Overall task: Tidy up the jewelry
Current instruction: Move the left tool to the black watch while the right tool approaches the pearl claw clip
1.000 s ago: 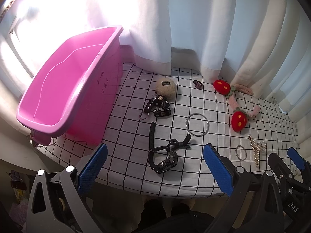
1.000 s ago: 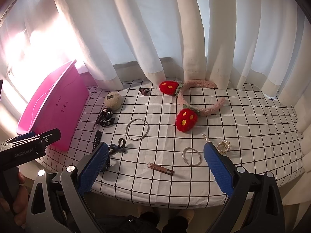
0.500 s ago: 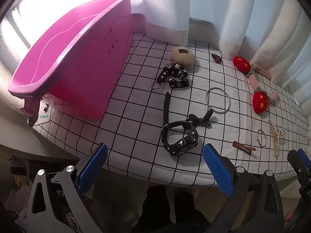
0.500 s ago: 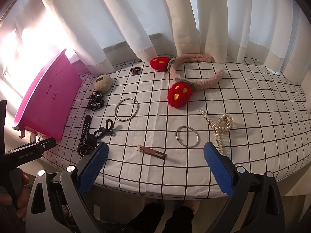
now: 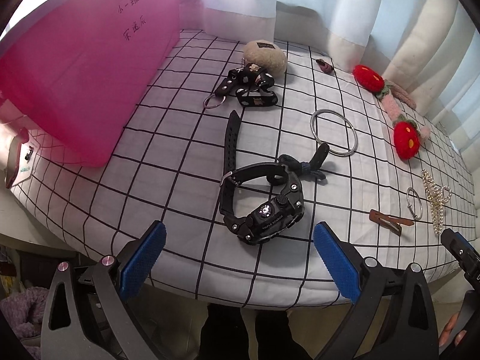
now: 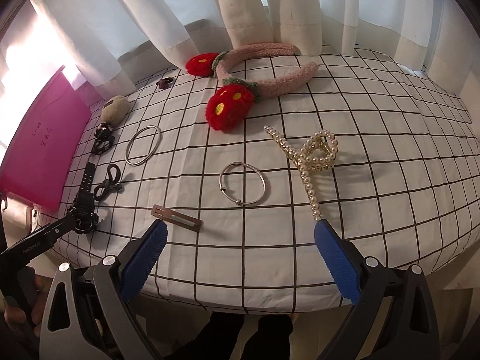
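The left gripper (image 5: 238, 250), its blue-padded jaws spread wide and empty, hovers at the near edge of the table covered in a white black-grid cloth (image 5: 168, 138), lined up on a chunky black digital wristwatch (image 5: 259, 202) that lies just ahead of the pads, likely the first piece to be collected. The right gripper (image 6: 240, 250), equally wide and holding nothing, faces a thin silver bangle (image 6: 243, 184), with a flat brown hair clip (image 6: 177, 219) near its left pad and a gold pearl-studded claw clip (image 6: 309, 157) beyond its right. Farther out lie a larger silver ring bangle (image 5: 334, 134), a black patterned key strap (image 5: 249, 88), a beige plush ball (image 5: 264, 57) and a pink fuzzy headband with red strawberries (image 6: 258, 84). A translucent pink plastic bin (image 5: 81, 69) stands at the left, presumably the destination; its inside is not visible from here.
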`<state>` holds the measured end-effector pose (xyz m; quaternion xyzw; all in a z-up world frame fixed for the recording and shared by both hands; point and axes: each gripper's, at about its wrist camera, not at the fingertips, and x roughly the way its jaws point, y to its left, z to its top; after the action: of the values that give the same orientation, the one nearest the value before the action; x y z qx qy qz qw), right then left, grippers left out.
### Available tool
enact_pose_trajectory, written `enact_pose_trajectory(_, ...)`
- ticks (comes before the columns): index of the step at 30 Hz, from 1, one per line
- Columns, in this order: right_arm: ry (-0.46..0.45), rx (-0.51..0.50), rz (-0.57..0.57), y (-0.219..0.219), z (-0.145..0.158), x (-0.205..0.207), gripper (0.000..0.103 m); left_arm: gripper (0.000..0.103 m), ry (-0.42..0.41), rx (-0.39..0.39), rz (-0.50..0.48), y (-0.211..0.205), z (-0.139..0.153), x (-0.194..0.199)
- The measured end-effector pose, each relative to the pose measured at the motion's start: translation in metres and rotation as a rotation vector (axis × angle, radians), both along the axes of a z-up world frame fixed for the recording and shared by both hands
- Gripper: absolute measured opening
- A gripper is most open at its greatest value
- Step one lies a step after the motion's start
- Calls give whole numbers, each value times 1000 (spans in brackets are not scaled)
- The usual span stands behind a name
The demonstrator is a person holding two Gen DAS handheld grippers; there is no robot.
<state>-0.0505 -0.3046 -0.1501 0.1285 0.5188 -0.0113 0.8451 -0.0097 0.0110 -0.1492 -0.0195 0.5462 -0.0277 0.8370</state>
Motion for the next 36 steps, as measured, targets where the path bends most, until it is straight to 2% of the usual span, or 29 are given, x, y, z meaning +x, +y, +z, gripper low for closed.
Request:
enact_pose_trajectory(7,-8,-27,-68,-28,-17,17,94,97,-5,-26,10,-7,-18,8)
enact_pose_trajectory(12,-22,-67,-97,-45,-26,32,94,97,-9,-6,10,-15,-26,14)
enact_pose_trajectory(24,15,-144,-90,-64,-49,53,94,97,3,1,23,-24,-44,22)
enact_pose_trajectory(29,1,-217,-59,-59,-53,58,94,97,-10,15,29,-26,-45,26)
enact_pose_trajectory(32,-19,-222,-58,-60,-53,59,94,97,-17,60,20,-30,-47,29)
enact_pose_trajectory(36,-46,-228,-57,-59,-54,57,94,98,-63,59,27,-29,-48,27)
